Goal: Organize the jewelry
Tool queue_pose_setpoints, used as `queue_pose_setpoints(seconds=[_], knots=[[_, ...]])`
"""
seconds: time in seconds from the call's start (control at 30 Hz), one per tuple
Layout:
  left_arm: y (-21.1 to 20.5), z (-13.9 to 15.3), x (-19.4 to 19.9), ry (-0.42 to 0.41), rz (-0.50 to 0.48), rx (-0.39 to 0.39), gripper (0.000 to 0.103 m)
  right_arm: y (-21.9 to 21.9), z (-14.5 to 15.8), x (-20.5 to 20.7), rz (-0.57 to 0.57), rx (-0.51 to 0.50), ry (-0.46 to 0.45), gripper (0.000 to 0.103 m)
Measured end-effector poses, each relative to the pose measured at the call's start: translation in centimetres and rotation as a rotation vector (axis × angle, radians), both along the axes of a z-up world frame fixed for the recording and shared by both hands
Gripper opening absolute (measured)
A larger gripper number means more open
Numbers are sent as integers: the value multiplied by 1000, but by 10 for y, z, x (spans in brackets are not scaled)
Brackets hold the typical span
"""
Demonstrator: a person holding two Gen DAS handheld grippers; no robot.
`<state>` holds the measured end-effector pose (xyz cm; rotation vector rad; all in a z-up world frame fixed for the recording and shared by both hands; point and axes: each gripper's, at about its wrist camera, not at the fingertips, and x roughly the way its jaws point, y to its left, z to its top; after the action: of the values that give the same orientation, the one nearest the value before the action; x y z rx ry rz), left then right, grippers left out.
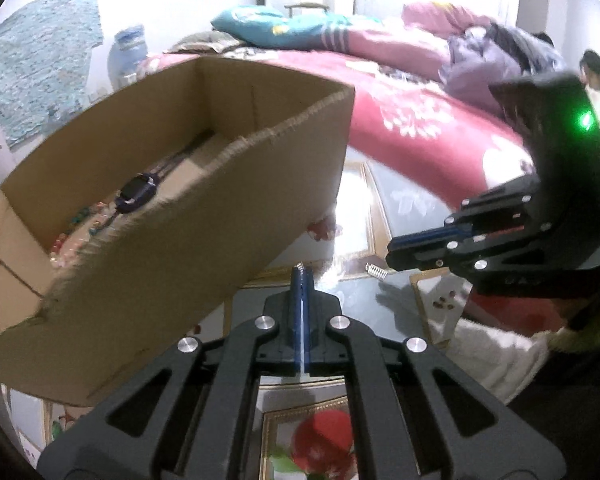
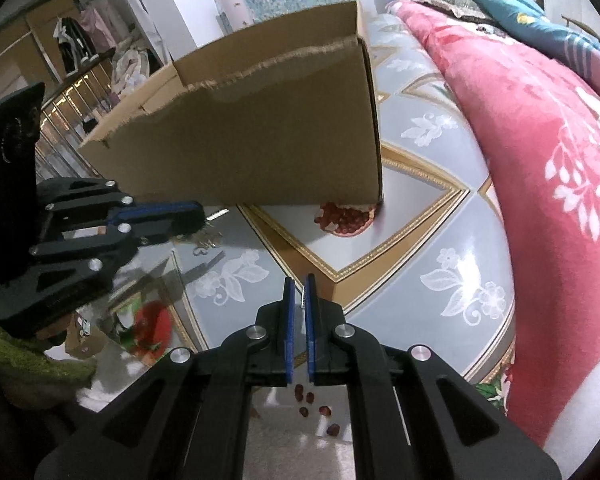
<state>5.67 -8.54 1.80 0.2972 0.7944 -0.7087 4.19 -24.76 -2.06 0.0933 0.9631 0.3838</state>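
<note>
Showing watch [image 1: 135, 197] inside box [image 1: 204, 240] from left wrist only, hidden from right

Cardboard box [image 1: 148, 216] contents blurred, beads [image 1: 76, 232] indistinct, left corner cropped

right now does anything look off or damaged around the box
Yes. The cardboard box has a ragged, torn top edge along its near wall. A small metal spring lies loose on the glossy table, outside the box, and dark red beads are scattered near the right gripper.
</note>
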Motion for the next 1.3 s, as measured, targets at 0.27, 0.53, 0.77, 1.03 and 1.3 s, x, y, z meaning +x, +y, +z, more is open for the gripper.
queue_pose_setpoints(seconds=[0.27,0.53,0.77,1.03,1.3], knots=[[7,6,-6,0,43,-35,0,3,-5,-1,-12,-45,30,8],[10,-6,-11,38,75,-65,0,29,-17,2,31,-161,9,16],[14,-6,-13,36,91,-83,0,35,-18,1,44,-171,1,5],[18,-2,-15,29,103,-104,0,24,-13,0,21,-92,12,5],[34,29,-18,-1,112,-195,0,16,38,-5,14,-18,-88,5]])
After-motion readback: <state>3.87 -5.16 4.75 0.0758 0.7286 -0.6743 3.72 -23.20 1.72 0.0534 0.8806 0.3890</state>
